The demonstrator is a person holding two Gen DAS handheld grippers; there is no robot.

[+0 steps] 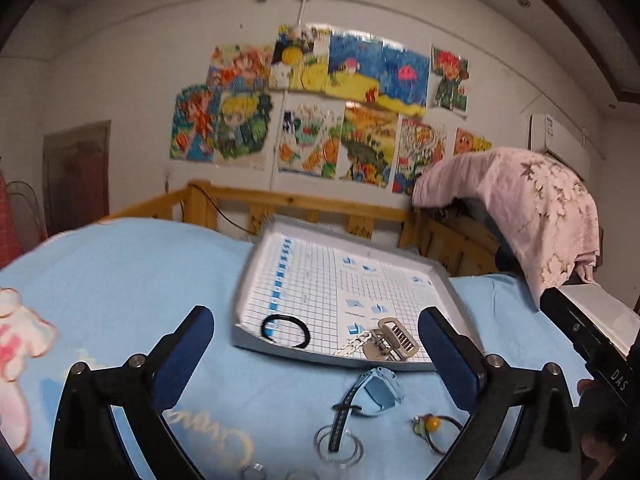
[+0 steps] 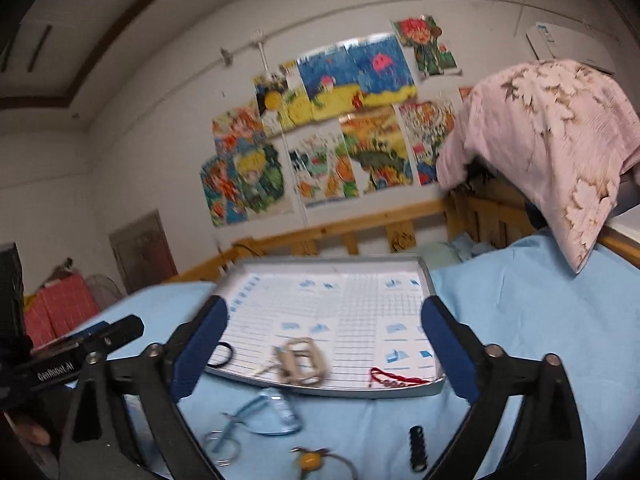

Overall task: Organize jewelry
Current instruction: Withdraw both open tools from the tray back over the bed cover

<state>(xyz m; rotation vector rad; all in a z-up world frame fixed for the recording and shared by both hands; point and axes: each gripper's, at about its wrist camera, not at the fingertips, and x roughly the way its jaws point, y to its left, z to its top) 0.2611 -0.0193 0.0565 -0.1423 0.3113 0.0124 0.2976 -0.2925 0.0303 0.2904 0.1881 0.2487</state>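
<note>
Beyond both wide-open, empty grippers, left gripper and right gripper, the tray holds a black hair tie and metal buckle; a blue watch lies nearer

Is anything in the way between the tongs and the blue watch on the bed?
Nothing visible is. The blue watch lies on the blue sheet in front of the tray, and the open left tongs have only bare sheet between their tips and it. A clear ring lies nearer the camera.
</note>
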